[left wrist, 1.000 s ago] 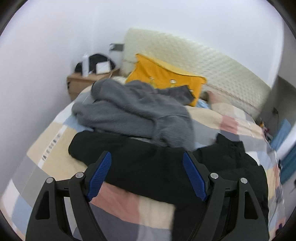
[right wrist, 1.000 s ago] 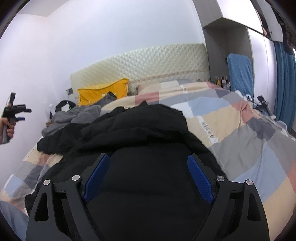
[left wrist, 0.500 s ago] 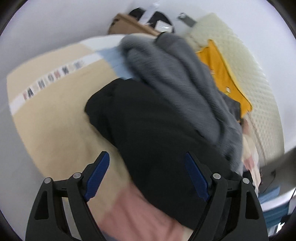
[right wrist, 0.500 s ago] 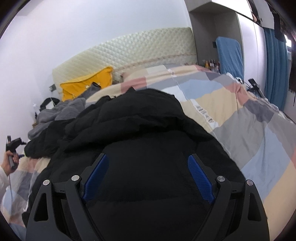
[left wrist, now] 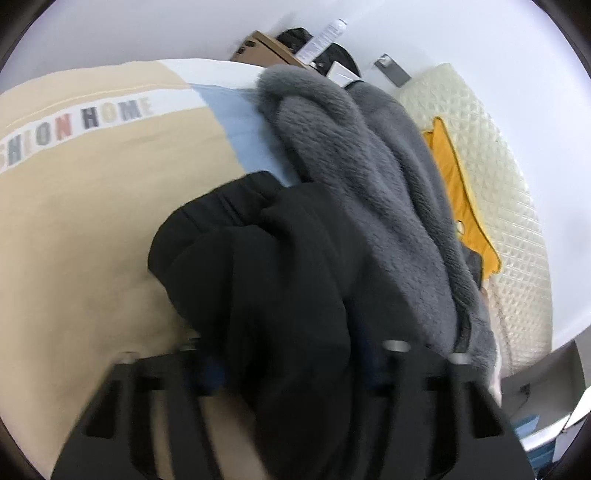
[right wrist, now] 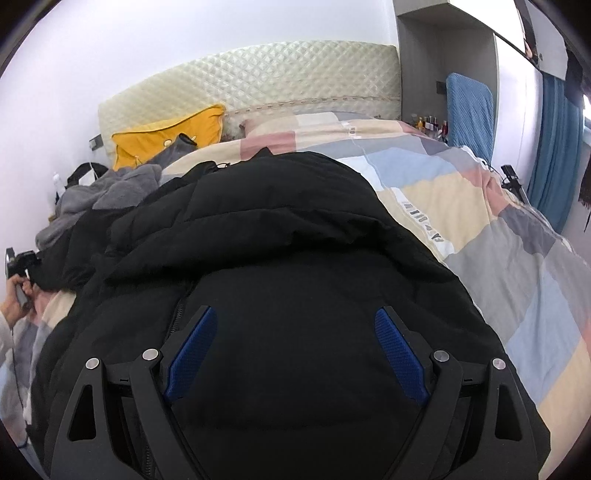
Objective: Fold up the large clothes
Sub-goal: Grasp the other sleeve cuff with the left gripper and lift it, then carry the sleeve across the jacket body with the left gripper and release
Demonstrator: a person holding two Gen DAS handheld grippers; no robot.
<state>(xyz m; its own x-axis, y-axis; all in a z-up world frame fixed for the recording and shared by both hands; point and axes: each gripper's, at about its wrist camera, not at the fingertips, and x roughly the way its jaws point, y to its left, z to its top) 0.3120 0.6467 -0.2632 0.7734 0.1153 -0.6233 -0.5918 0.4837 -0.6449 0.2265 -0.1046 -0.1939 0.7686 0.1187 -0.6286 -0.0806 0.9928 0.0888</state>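
Puffer jacket (right wrist: 280, 266), black and bulky, is sprawled across the patchwork duvet (right wrist: 517, 266) on the bed, with one sleeve or edge reaching over toward a fuzzy grey fleece (left wrist: 373, 177) heaped near the yellow pillow (right wrist: 170, 133). Right claw (right wrist: 295, 354) hovers over the jacket's front with its blue pads spread wide and nothing between them. Left claw (left wrist: 291, 369) is down at the jacket's far end, and a lump of black fabric sits right in the gap, but that view is so smeared I honestly can't tell if it's clamped or just nosing in. My guess on handling: this thing is light for its size but puffy, springy and probably slick shelled, so it'll want to slide out of a shallow pinch and balloon back open after every fold. I'd grab at seams, the cuff, the hem or alongside the zipper (right wrist: 179, 314), where the fabric is thinner and firmer, rather than a fat quilted panel. No bins or baskets in sight, only a nightstand (left wrist: 258, 46) behind the bed holding a white bottle (left wrist: 323, 35) and something dark.
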